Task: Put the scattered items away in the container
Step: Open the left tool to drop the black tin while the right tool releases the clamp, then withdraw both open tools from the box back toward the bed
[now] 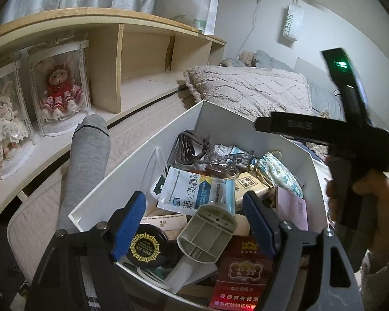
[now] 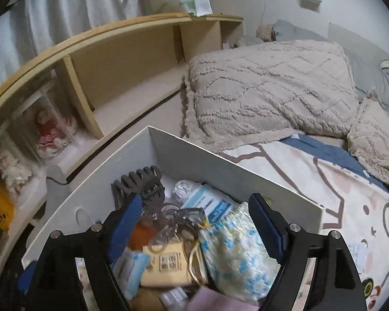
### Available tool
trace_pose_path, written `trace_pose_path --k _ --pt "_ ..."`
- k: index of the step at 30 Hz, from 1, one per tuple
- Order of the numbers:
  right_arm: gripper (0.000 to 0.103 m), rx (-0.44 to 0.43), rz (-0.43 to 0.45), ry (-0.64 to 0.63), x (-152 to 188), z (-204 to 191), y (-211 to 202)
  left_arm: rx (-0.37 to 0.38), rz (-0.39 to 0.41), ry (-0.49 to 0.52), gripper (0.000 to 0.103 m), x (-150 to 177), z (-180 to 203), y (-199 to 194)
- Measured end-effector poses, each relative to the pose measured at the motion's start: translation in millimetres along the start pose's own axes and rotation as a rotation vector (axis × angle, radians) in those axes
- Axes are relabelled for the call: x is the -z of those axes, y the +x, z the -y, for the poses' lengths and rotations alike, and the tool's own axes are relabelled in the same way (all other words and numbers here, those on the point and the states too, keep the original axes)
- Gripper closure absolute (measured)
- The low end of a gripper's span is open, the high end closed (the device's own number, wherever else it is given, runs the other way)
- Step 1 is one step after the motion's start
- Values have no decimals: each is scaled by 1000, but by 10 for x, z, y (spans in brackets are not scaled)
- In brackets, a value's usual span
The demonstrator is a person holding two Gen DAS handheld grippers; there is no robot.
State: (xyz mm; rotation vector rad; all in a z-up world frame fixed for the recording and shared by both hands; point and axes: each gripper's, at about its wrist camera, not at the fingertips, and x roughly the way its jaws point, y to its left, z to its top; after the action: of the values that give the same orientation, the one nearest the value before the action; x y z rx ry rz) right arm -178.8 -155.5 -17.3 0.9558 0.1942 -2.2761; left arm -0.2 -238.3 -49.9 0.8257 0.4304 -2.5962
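White box on bed, filled: floral pouch, hair claw, sachet, black jar, grey plastic part, red carton. Left gripper: fingers open over grey part, not pressing it. Right gripper: fingers open above pouch, nothing held. Grey sock beside box.

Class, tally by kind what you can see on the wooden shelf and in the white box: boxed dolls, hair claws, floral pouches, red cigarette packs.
Boxed dolls: 2
Hair claws: 1
Floral pouches: 1
Red cigarette packs: 1
Total: 5
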Motion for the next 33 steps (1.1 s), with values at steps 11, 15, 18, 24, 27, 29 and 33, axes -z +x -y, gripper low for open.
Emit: trace_pose_path --k 11,15,18,24,27,29,33 --pt "9 -49 100 -72 350 222 -608 -3 8 59 26 38 155 -38" --pt "9 -43 140 -82 516 352 -805 -8 5 80 26 67 216 -37" --pt "5 -51 163 -67 637 456 -939 -7 0 98 26 97 277 -36" --pt "0 -47 189 -61 839 625 -1171 5 0 127 26 156 397 -45" --pt "0 -58 200 -46 934 714 -1288 7 -3 141 26 191 459 -49" --pt "0 -61 206 -32 999 777 -1373 9 -5 150 25 213 500 -57" --pt "0 -59 224 -13 1138 902 -1533 9 1 173 18 246 583 -81"
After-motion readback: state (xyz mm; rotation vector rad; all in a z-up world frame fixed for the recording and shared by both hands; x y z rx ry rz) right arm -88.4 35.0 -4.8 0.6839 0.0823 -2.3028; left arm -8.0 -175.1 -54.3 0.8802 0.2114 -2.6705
